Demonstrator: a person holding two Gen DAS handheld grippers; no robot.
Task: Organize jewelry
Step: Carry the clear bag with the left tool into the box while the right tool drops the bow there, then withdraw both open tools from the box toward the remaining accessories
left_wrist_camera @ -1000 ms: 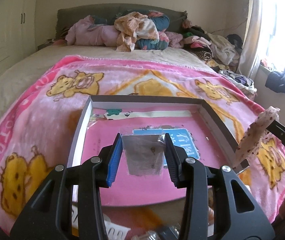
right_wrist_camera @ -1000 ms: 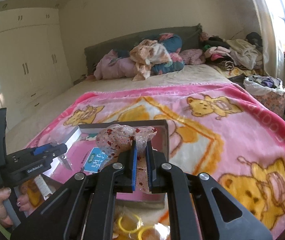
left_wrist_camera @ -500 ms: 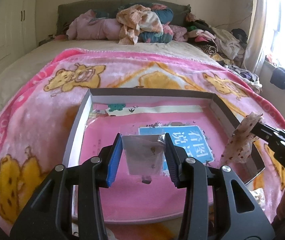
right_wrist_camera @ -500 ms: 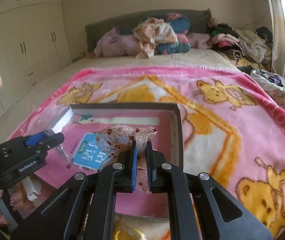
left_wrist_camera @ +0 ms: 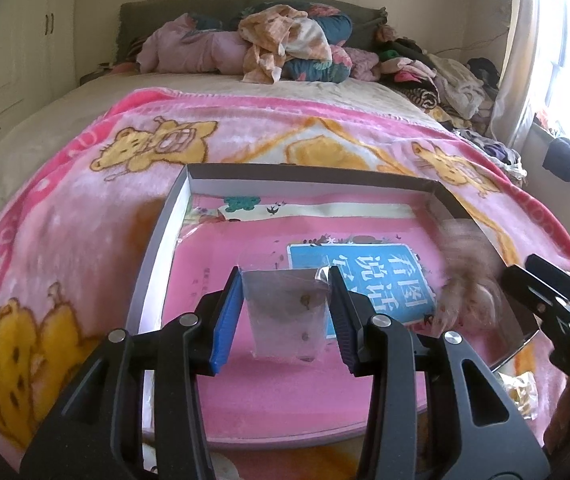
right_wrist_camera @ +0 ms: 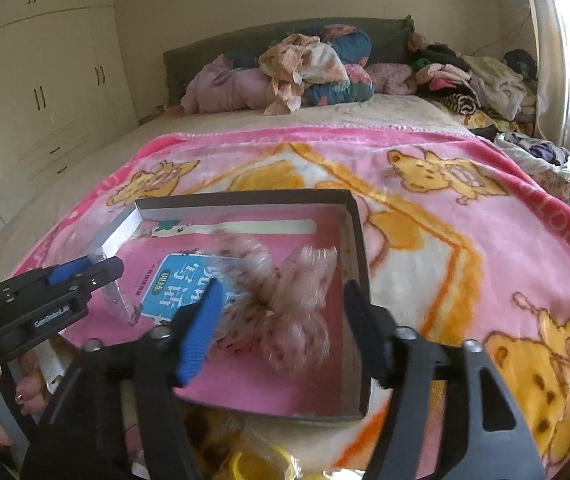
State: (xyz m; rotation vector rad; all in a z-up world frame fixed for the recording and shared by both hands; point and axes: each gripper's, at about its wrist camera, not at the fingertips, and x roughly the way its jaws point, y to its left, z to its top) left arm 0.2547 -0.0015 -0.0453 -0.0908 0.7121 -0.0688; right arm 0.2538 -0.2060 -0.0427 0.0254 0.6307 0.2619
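Both wrist views look down, close over the shallow box (left_wrist_camera: 365, 184) (right_wrist_camera: 245, 200), facing the headboard (left_wrist_camera: 189, 4) (right_wrist_camera: 245, 36).

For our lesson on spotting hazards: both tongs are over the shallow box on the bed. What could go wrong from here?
1. The right tongs are opening; the blurred spotted wrapper between them could land by the box wall and spill out.
2. The left tongs pinch a limp clear bag with tiny pieces; it might slip onto the blanket.
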